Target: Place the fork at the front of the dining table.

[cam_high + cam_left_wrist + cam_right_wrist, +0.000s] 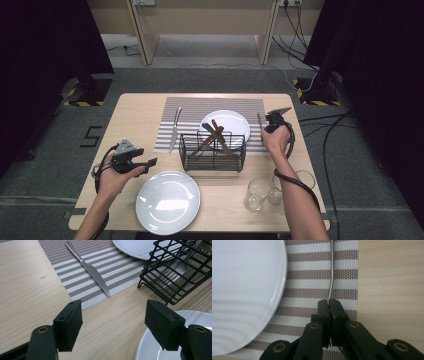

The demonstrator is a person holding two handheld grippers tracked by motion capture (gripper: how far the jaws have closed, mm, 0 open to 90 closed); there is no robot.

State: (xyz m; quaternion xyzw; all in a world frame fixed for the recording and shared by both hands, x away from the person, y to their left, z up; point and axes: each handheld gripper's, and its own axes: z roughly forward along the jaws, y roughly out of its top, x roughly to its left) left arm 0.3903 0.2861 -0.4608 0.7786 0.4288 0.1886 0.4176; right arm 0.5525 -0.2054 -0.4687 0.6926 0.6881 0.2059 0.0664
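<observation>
A thin, slightly curved metal utensil handle (331, 272) runs up the centre of the right gripper view, over the striped placemat (312, 280) between the white plate (242, 290) at left and bare desk (392, 277) at right. The right tool (329, 302) is clamped on its lower end. The left tool (113, 315) gapes wide, holding nothing, above bare desk.

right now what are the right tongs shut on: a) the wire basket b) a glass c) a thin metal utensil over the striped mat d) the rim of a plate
c: the right tongs pinch a thin metal utensil above the striped mat, beside the plate.
</observation>
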